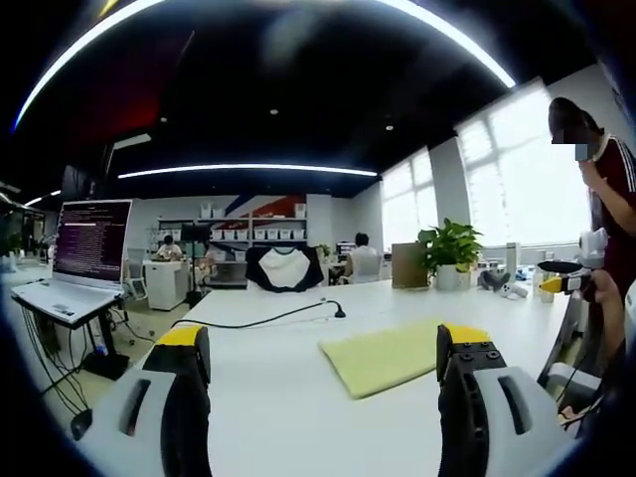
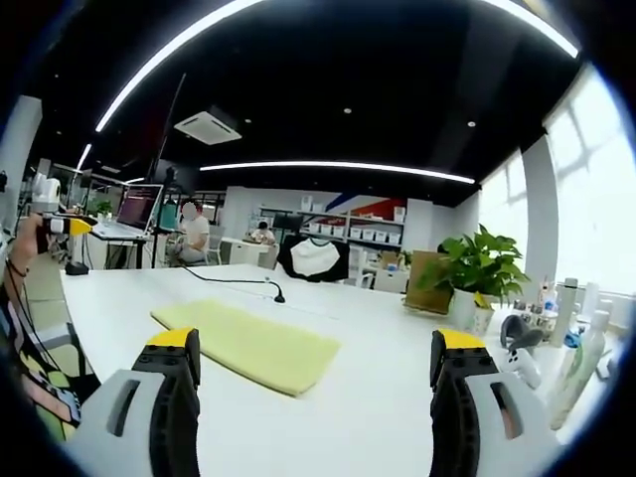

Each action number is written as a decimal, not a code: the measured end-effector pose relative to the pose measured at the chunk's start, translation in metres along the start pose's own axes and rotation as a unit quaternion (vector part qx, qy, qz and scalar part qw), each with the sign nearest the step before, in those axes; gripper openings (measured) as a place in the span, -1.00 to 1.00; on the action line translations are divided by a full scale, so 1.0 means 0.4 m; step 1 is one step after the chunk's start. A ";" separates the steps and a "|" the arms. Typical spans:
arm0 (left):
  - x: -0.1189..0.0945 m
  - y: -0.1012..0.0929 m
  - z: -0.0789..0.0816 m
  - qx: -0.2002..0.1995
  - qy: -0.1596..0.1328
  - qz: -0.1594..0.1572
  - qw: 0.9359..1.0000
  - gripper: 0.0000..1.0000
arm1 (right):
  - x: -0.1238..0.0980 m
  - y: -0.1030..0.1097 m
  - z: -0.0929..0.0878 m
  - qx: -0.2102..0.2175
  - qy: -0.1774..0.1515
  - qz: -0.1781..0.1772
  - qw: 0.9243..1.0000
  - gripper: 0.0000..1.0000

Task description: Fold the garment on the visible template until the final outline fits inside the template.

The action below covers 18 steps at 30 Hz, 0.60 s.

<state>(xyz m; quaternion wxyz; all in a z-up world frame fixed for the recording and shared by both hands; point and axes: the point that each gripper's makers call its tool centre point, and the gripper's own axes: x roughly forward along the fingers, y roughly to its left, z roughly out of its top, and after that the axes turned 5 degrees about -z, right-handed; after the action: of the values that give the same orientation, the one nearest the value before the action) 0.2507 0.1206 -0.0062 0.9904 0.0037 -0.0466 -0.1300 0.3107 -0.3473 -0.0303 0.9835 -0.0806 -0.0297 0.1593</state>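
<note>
Left gripper (image 1: 323,388): jaws wide apart, holding nothing, raised above the near part of the desk.

Right gripper (image 2: 313,383): jaws wide apart too, empty, also above the desk and not touching the cloth.

Desk (image 1: 268,397): white, broad, bare between each pair of jaws and the cloth.

Garment (image 1: 390,356): a yellow-green cloth lying flat on the desk, already a fairly neat rectangle. In the left gripper view it sits ahead and toward the right jaw; in the right gripper view (image 2: 246,345) it sits ahead and toward the left jaw. So it lies between the two grippers, in front of both.

Long axis: runs roughly across the desk from one gripper's side to the other's, each gripper facing a short end or corner; I judge either could take its own end.

Nearer gripper: the two look about equally near; I cannot tell which is closer.

Template: I cannot make out any outline on the desk around the cloth.

Cable (image 1: 260,319): a thin black lead lying on the desk beyond the cloth, apart from it.

Potted plant (image 1: 449,253): at the far edge of the desk, well apart from the cloth.

Next move, as a judgement: both grippers must come forward and down to the cloth's near edge.
</note>
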 end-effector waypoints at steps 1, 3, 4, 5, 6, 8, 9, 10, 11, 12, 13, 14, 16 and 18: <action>-0.001 0.001 0.001 0.000 0.000 0.001 1.000 0.99 | 0.000 0.001 0.001 0.001 -0.001 0.001 1.000 0.99; -0.001 0.000 0.002 -0.001 -0.001 0.003 1.000 0.99 | 0.001 0.003 0.002 0.005 -0.003 0.004 1.000 0.99; -0.001 -0.001 0.002 0.000 -0.001 0.002 1.000 0.99 | 0.001 0.004 0.003 0.007 -0.004 0.005 1.000 0.99; -0.001 -0.003 0.002 0.001 0.000 0.001 1.000 0.99 | 0.000 0.002 0.004 0.009 -0.005 0.005 1.000 0.99; 0.000 -0.005 0.001 0.001 0.001 0.000 1.000 0.99 | 0.001 0.000 0.006 0.012 -0.008 0.004 1.000 0.99; 0.002 -0.008 0.001 0.001 0.001 -0.001 1.000 0.99 | 0.001 -0.005 0.007 0.018 -0.010 0.001 1.000 0.99; 0.003 -0.010 0.000 0.001 0.002 -0.003 1.000 0.99 | 0.002 -0.007 0.006 0.019 -0.009 0.000 1.000 0.99; 0.003 -0.012 -0.001 0.001 0.003 -0.004 1.000 0.99 | 0.002 -0.007 0.005 0.020 -0.009 -0.001 1.000 0.99; 0.004 -0.012 -0.003 0.001 0.004 -0.006 1.000 0.99 | 0.004 -0.008 0.003 0.020 -0.007 -0.001 1.000 0.99; 0.004 -0.012 -0.004 0.000 0.005 -0.006 1.000 0.99 | 0.005 -0.007 0.001 0.019 -0.006 -0.001 1.000 0.99; 0.003 -0.011 -0.004 -0.001 0.006 -0.006 1.000 0.99 | 0.006 -0.005 0.000 0.018 -0.005 0.000 1.000 0.99; 0.003 -0.010 -0.004 -0.001 0.006 -0.005 1.000 0.99 | 0.007 -0.003 -0.002 0.017 -0.004 0.002 1.000 0.99; 0.000 -0.005 -0.002 -0.002 0.004 -0.003 1.000 0.99 | 0.012 0.002 -0.007 0.016 -0.001 0.004 1.000 0.99; -0.001 0.001 -0.003 -0.003 0.004 0.000 1.000 0.99 | 0.015 0.007 -0.010 0.015 0.002 0.006 1.000 0.99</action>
<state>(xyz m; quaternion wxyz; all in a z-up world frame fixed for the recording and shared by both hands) 0.2505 0.1213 -0.0075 0.9906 0.0012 -0.0419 -0.1304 0.3157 -0.3435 -0.0343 0.9837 -0.0666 -0.0253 0.1654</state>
